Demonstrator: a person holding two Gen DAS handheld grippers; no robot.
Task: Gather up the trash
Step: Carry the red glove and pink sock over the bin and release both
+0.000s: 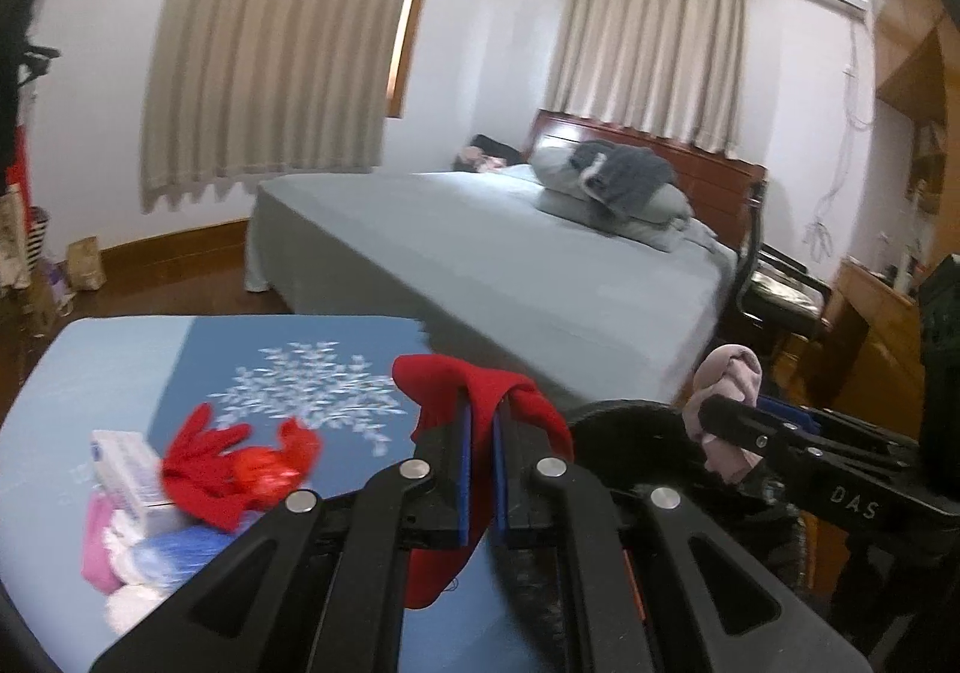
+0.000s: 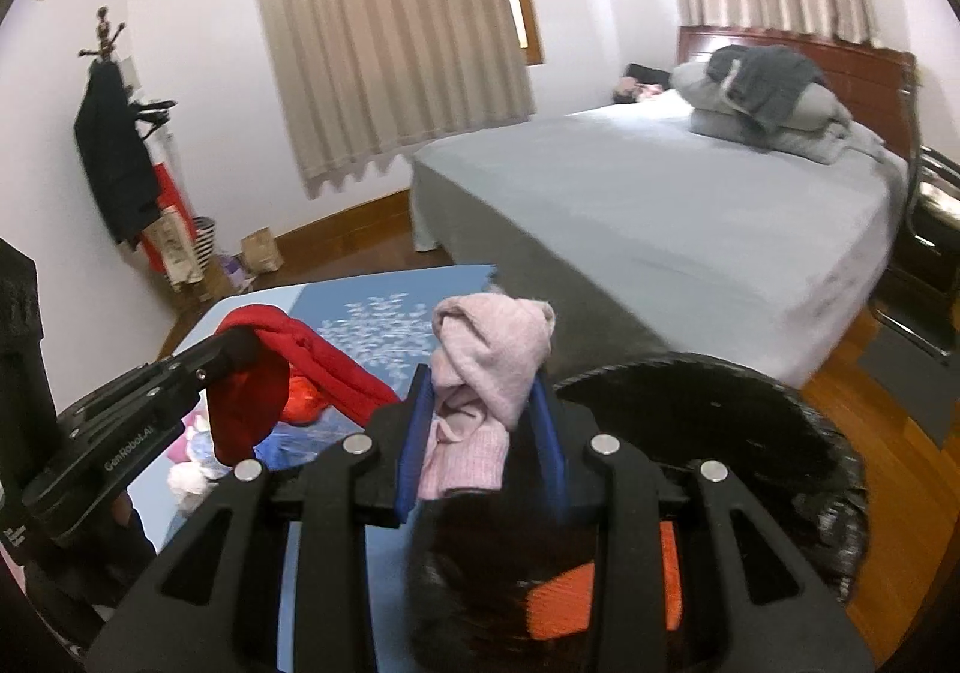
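Left tongs [image 1: 480, 433] pinch a red cloth [image 1: 474, 391]; right tongs [image 2: 483, 415] pinch a pink cloth [image 2: 486, 361] over the black bag [image 2: 690, 397] at lower right. More litter [image 1: 198, 481] waits on the counter [image 1: 120, 361], lower left.

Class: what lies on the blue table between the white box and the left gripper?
A red glove, seen in the left wrist view, between white box and left gripper.

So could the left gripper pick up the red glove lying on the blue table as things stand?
Probably not yet. The left gripper is already shut on a red cloth, so its fingers are occupied. The red glove itself lies uncovered on the table, beside a white box.
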